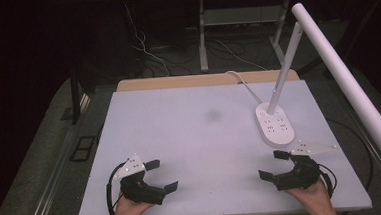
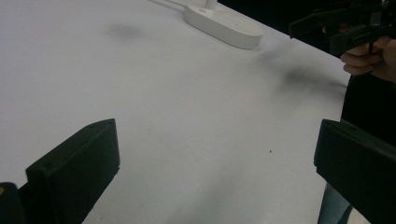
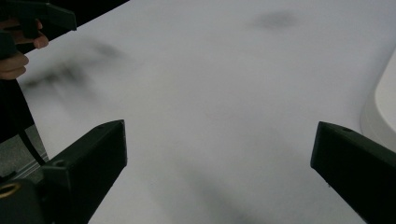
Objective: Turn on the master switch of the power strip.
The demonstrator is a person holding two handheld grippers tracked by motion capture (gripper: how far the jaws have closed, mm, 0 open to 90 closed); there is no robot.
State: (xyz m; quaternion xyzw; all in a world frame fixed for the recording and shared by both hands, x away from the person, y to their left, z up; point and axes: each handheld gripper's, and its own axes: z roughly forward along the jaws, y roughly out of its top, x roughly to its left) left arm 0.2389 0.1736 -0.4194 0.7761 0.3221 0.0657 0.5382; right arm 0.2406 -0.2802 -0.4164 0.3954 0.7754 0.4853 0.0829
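Two grippers hover low over the near edge of the table [image 1: 180, 133], one toward each near corner, and neither holds anything. Toward the near left corner, the left gripper [image 1: 163, 175] has its jaws spread wide with bare white surface between them; its own view confirms this, with nothing in the gap. Toward the near right corner, the right gripper [image 1: 274, 164] is just as wide, jaws apart and empty, and its own view looks across bare tabletop with the lamp base at the right edge of the picture.

Nearest to either gripper is the lamp [image 1: 276, 126], standing by the right edge of the table, about midway along it. Its oval white base carries a few buttons, its stem slants up and away, and its long head reaches out past the right edge. The right gripper sits just beside the near end of the base, not touching it. A faint dark smudge [image 1: 213, 115] marks the middle of the table.

As I judge it, this is a resting or starting pose, with no grasp begun. If the lamp is the aim, the next move calls for the right gripper to travel a short way toward the far edge, either closing on the stem or pressing a button on the base with one jaw tip, while the left stays clear
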